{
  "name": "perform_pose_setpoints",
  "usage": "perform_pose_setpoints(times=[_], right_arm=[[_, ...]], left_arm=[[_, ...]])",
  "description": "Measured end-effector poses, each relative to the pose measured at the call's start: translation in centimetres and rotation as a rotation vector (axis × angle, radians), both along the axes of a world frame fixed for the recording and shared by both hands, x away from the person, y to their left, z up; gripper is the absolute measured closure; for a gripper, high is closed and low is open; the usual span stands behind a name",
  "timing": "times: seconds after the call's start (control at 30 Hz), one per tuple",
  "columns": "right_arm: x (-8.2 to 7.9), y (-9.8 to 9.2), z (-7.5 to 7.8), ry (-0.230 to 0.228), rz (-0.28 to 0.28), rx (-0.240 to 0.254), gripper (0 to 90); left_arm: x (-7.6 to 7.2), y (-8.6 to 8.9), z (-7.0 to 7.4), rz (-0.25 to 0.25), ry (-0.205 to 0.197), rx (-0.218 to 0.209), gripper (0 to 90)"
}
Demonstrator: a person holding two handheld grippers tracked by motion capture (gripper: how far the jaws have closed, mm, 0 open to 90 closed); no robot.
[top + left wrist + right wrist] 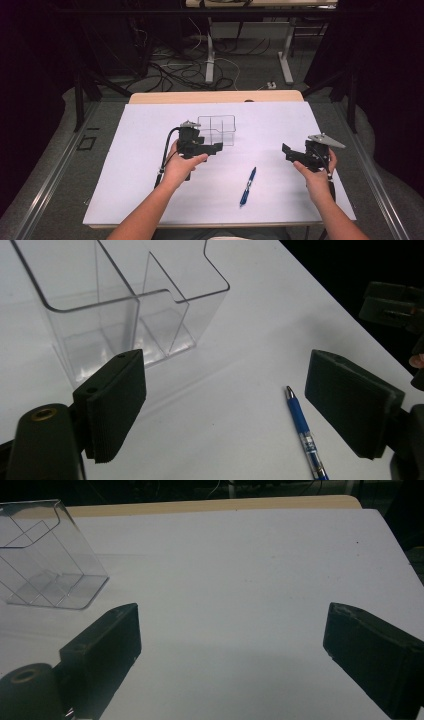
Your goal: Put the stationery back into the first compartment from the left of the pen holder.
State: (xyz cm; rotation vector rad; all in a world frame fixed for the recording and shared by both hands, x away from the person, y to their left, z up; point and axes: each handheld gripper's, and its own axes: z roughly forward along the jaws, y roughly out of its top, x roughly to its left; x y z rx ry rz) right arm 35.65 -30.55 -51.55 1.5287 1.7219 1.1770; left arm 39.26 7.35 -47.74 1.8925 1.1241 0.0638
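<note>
A clear plastic organizer point(216, 129) with several compartments stands empty on the white sheet, near the middle of the table. In the left gripper view the organizer point(125, 305) is just ahead and to the left of the jaws. A blue pen point(248, 186) lies on the sheet toward the front, and the pen point(305, 437) shows near the right jaw. My left gripper point(218, 147) is held just in front of the organizer, open point(230, 390) and empty. My right gripper point(286, 152) hovers at the right side, open point(235, 635) with nothing between its jaws. From there the organizer point(45, 560) sits far left.
The white sheet point(150, 200) covers the wooden table point(215, 96), whose far edge shows beyond it. Behind the table are desk legs point(210, 60) and tangled cables point(175, 70) on the floor. Dark curtains flank both sides.
</note>
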Motion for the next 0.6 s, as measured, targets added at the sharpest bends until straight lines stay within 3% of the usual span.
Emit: perform_pose_setpoints(times=[0.4,0.6], right_arm=[[0.1,0.3,0.0,-0.011,0.017,0.004,7.8],[0.2,0.4,0.1,-0.020,0.008,-0.025,0.0]], left_arm=[[-0.4,-2.1,-0.4,-0.016,0.006,0.018,28.9],[-0.4,-3.0,-0.6,-0.031,0.020,0.017,31.2]])
